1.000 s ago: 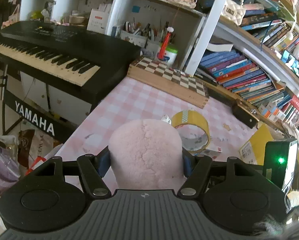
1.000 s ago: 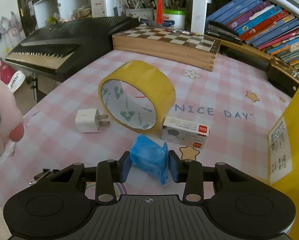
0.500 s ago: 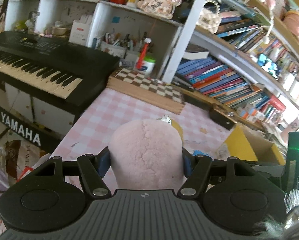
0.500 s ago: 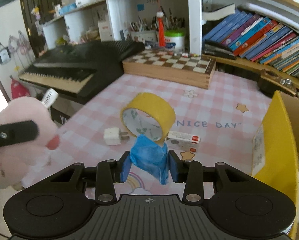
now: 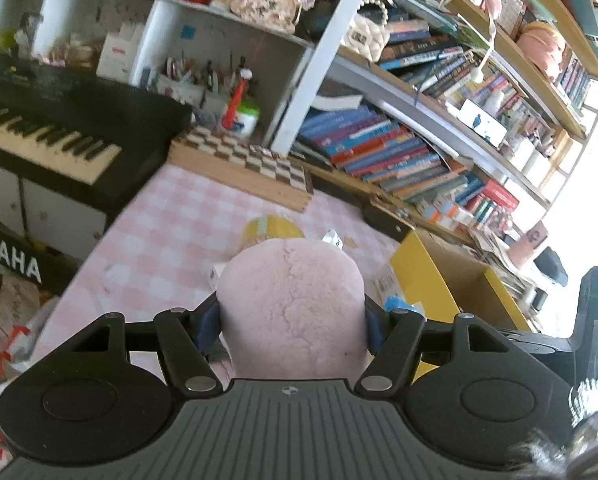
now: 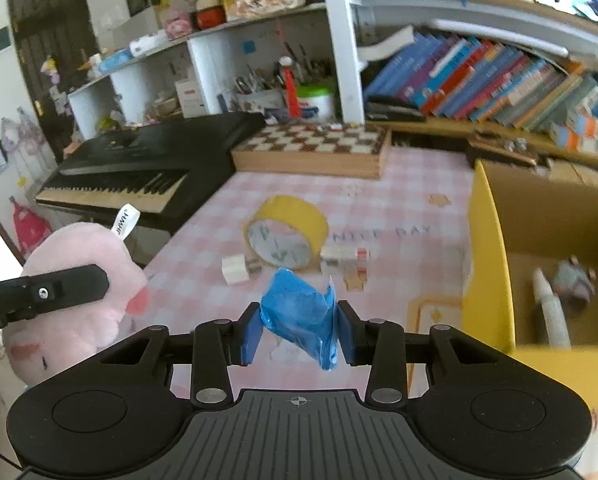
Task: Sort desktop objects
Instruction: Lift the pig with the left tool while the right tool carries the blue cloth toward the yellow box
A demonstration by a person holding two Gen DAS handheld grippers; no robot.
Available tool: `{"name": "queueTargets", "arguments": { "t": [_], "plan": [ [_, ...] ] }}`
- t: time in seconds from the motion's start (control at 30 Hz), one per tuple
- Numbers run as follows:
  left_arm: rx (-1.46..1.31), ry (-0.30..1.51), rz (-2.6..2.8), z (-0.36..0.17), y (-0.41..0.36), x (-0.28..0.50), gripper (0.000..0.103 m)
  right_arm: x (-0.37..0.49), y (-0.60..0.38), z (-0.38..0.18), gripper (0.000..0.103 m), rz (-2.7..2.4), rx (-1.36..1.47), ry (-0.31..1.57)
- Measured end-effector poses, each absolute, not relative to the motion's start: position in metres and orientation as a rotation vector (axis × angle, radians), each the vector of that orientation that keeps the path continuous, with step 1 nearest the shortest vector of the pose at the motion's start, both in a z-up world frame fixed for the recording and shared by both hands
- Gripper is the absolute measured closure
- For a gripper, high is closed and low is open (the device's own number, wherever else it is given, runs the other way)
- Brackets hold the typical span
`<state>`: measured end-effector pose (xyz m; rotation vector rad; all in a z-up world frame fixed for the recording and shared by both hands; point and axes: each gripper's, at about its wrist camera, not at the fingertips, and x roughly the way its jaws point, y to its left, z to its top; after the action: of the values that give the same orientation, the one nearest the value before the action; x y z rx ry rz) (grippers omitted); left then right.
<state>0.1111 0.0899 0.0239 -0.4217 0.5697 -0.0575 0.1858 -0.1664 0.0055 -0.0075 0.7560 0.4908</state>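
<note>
My left gripper (image 5: 293, 322) is shut on a pink plush toy (image 5: 291, 300) held above the table; the toy also shows at the left of the right wrist view (image 6: 79, 280). My right gripper (image 6: 299, 328) is shut on a crumpled blue packet (image 6: 299, 312), held above the pink checked table (image 6: 399, 208). A yellow tape roll (image 6: 285, 232) stands on edge mid-table, with a white charger plug (image 6: 235, 270) to its left and a small white-and-red box (image 6: 345, 254) to its right. A yellow cardboard box (image 6: 487, 264) stands open at the right.
A wooden chessboard (image 6: 311, 152) lies at the table's far edge. A black Yamaha keyboard (image 6: 139, 176) stands to the left. Bookshelves (image 6: 499, 80) fill the back and right. A white tube and a small doll (image 6: 571, 284) lie inside the yellow box.
Both grippers have risen and drawn back from the table with their loads. The views have turned right, bringing the yellow box and its inside into sight.
</note>
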Motion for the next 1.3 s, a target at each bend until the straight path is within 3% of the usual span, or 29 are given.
{"name": "queueTargets", "arguments": {
  "t": [0.7,1.3],
  "plan": [
    [-0.407,0.612,-0.211,0.015,0.092,0.016,0.039,0.068,-0.16,-0.003,0.064,0.411,0.009,0.788],
    [-0.339,0.674,-0.395,0.008,0.066,-0.015,0.039,-0.003,-0.195,-0.015,0.064,0.233,0.128,0.799]
  ]
}}
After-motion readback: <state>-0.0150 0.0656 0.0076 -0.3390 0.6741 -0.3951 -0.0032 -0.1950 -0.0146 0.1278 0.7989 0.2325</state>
